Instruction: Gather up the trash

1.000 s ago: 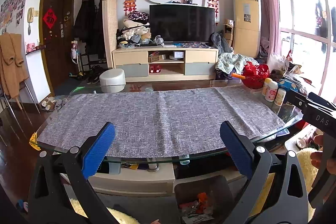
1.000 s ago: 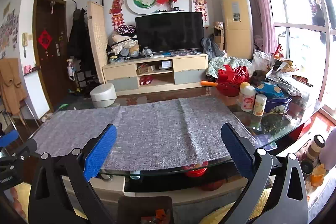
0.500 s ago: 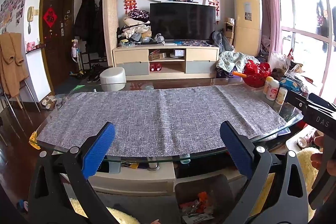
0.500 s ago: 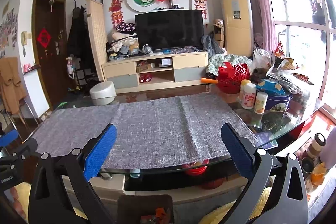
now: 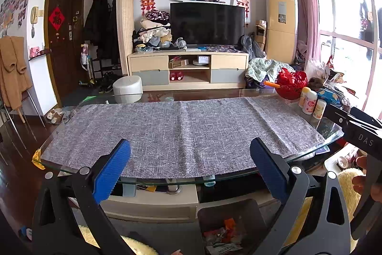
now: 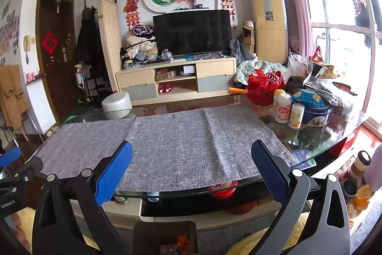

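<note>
Both grippers, left gripper [image 5: 189,169] and right gripper [image 6: 191,170], hang spread wide and empty above the near edge of a grey cloth [image 5: 181,128] on a glass table [image 6: 317,140]. Directly below them, a dark bin [image 5: 229,228] holds crumpled trash [image 5: 222,236].

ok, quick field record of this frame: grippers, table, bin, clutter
left gripper: open, holding nothing, above the near table edge
right gripper: open, holding nothing, above the near table edge
table: glass top, mostly covered by a grey cloth
cloth surface: no loose trash visible on it
trash bin: on the floor below the near edge, holds paper and wrapper scraps
right end of table: red basket, three small bottles, blue tin, snack bags
</note>
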A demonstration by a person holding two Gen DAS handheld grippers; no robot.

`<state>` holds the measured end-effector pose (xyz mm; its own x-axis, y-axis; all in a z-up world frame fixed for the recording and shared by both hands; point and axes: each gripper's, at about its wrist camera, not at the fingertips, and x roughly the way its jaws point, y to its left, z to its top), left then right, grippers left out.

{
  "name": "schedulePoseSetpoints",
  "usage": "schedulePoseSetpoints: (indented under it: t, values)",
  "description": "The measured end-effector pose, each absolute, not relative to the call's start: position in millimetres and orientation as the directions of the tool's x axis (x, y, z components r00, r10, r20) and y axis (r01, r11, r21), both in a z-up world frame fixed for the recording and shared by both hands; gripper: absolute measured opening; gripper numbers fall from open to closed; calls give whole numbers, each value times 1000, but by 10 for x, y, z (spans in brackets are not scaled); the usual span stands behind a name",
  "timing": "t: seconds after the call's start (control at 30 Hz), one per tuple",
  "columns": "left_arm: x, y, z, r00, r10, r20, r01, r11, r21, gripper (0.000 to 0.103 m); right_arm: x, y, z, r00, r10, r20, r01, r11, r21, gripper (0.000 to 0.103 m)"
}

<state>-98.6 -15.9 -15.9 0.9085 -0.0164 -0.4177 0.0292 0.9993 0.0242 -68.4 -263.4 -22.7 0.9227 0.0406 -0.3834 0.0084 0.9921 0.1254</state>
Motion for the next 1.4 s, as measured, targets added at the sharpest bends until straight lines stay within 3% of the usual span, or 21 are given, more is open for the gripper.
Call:
schedulePoseSetpoints:
  t: [1.4]
  values:
    - [-1016, -274, -161, 912, -9, -410, 19, 1000, 20, 95, -701, -2629, -173, 926, 26, -376, 18, 993, 114, 100]
